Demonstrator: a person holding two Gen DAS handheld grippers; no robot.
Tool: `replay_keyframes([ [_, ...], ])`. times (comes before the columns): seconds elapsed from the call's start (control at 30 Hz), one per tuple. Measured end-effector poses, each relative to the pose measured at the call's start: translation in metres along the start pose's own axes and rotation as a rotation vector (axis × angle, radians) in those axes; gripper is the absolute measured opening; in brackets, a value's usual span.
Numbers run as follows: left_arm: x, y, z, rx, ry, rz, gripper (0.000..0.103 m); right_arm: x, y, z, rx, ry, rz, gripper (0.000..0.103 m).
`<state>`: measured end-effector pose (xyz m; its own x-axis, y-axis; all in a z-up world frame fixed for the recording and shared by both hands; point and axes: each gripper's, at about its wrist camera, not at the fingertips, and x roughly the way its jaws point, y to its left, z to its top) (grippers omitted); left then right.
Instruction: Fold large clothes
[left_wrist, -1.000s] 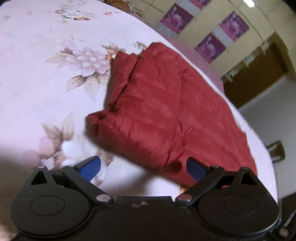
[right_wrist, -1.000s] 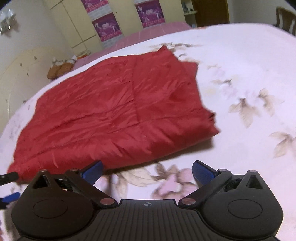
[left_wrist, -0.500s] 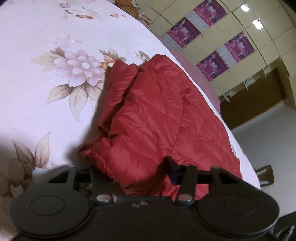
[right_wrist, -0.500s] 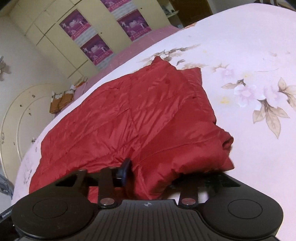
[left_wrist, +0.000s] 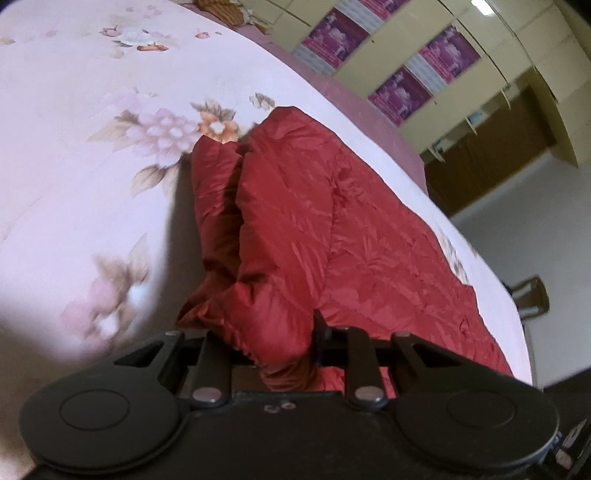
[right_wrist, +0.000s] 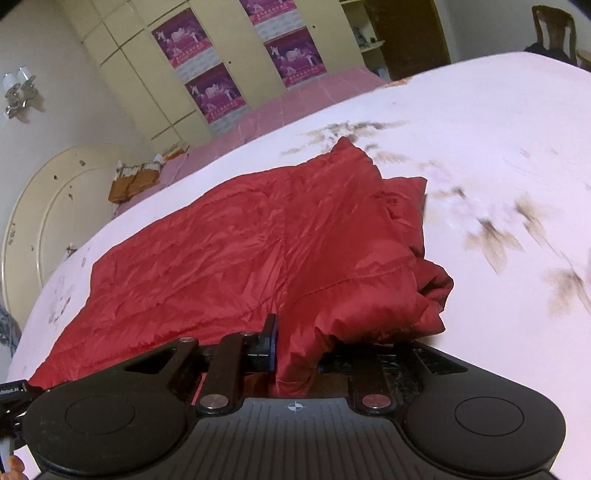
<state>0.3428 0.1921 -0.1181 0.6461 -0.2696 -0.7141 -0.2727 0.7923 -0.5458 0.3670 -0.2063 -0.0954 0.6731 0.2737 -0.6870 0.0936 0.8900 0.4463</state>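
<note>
Left wrist view: red quilted jacket (left_wrist: 332, 229) lies folded on the floral bedsheet (left_wrist: 74, 147), glossy fabric with stitched channels and fine wrinkles. Near corner is bunched and lifted off the sheet, layers gaping along the left edge with a dark fold line between them. Left gripper (left_wrist: 273, 347) has its jaws drawn in tight on that bunched corner; cloth fills the gap and hangs down over the gripper body. Sheet left of the jacket is bare, pale pink with flower prints, some smeared by blur. Bed edge curves away on the right, close behind the jacket's far side; beyond it a pale floor and a wooden chair (left_wrist: 532, 295). Cupboards (left_wrist: 491, 48) with purple posters (left_wrist: 406, 94) stand past the head of the bed.

Right wrist view: same jacket (right_wrist: 240, 251), seen from the other near corner. Most of it lies flat, spreading away to the left; the right end is puckered up, layers tumbling loose over one another. Right gripper (right_wrist: 295, 350) is closed down on a pinch of the near hem, blue pad of the left finger just visible against the cloth, right finger hidden under fabric. This view alone shows the round cream headboard (right_wrist: 48, 221) at far left, a wall lamp (right_wrist: 18, 94), and brown boxes (right_wrist: 133, 181) on the pink strip behind the bed. Wide bare sheet (right_wrist: 498, 147) to the right of the jacket; the left gripper's tip shows at the left frame edge
</note>
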Motion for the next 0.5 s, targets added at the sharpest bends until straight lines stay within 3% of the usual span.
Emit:
replay_keyframes([
  [0.23, -0.028, 0.007, -0.033, 0.019, 0.035, 0.017, 0.023, -0.031, -0.005, -0.032, -0.008, 0.042, -0.001, 0.018],
  [0.5, -0.053, 0.011, -0.067, -0.006, 0.029, 0.052, 0.023, -0.05, -0.013, -0.042, -0.021, 0.067, 0.039, 0.018],
])
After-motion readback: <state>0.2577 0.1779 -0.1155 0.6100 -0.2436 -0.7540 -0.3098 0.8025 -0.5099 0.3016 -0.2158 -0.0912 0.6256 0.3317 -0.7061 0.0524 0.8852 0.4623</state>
